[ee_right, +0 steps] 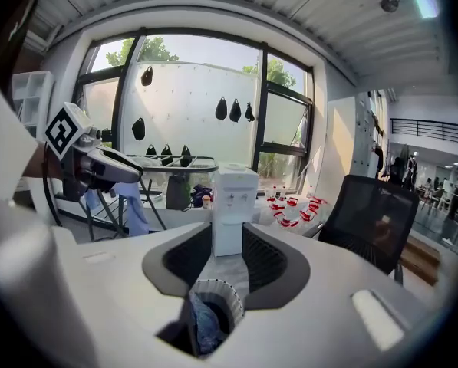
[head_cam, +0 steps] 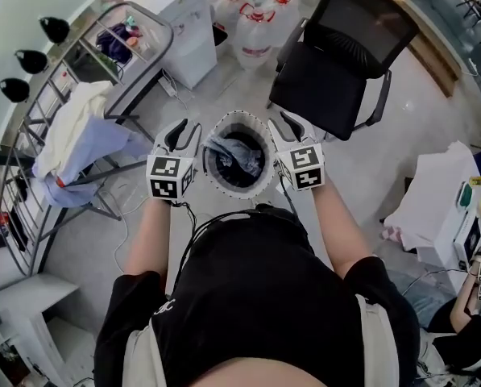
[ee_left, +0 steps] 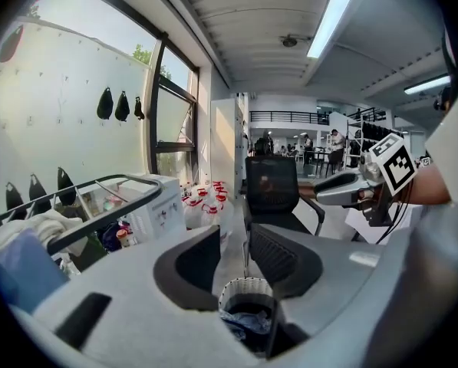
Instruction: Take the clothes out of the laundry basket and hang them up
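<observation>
Laundry basket (head_cam: 213, 185), round, white-rimmed, on floor just ahead of person, blue-grey clothes (head_cam: 238, 156) bunched inside. Left hand-held gripper (head_cam: 184, 129) at basket's left edge, right hand-held gripper (head_cam: 288, 124) at its right; both with jaws apart, nothing clamped, basket mouth showing beyond each pair. Drying rack (head_cam: 140, 16) stands to left, white and pale blue garments (head_cam: 77, 132) draped over it. Black office chair (head_cam: 334, 64) behind basket, water dispenser (head_cam: 185, 18) beside rack.

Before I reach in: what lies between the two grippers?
In the head view, only the basket, with blue clothes inside, lies between the left gripper and the right gripper.
</observation>
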`<state>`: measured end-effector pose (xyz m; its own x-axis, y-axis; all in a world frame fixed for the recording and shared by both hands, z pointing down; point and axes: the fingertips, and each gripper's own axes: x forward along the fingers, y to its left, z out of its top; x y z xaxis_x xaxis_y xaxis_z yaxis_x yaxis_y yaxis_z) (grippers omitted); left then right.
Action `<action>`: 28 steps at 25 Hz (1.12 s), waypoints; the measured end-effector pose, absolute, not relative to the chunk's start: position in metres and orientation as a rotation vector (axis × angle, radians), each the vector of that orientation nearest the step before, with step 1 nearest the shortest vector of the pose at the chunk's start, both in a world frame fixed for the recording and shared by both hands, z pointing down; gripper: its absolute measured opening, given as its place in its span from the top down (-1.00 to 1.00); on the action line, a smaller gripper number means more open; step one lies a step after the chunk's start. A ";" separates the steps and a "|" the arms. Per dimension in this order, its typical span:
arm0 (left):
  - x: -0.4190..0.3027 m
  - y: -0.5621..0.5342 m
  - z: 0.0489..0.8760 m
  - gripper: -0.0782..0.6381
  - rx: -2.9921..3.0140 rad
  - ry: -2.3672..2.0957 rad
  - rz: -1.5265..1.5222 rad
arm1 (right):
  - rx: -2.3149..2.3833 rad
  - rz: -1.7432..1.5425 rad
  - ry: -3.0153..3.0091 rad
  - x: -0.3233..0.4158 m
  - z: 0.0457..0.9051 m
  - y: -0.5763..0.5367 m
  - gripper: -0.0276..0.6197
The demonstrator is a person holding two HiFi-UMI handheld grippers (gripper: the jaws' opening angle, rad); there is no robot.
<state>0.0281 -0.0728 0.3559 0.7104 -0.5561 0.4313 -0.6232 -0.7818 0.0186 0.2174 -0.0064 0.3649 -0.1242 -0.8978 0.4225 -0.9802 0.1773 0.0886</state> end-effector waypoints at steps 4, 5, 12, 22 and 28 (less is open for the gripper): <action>0.024 -0.071 0.384 0.41 2.690 -0.951 0.679 | 1.699 0.387 -2.072 0.213 0.404 -0.007 0.48; 0.023 -0.070 0.392 0.41 2.672 -0.949 0.695 | 1.681 0.411 -2.069 0.212 0.414 -0.008 0.48; 0.014 -0.071 0.455 0.40 2.531 -0.955 0.801 | 1.506 0.580 -2.034 0.199 0.499 -0.013 0.48; 0.021 -0.063 0.558 0.40 2.373 -0.926 0.881 | 1.149 0.670 -1.918 0.181 0.655 -0.015 0.48; 0.010 -0.060 0.638 0.41 2.257 -0.944 0.874 | 0.929 0.667 -1.840 0.171 0.774 -0.017 0.48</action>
<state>0.0098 -0.0602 0.6379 0.5451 -0.4118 0.7303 -0.7597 -0.6109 0.2226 0.1714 -0.0171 0.7743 -0.2743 -0.3137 0.9091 -0.8232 0.5653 -0.0533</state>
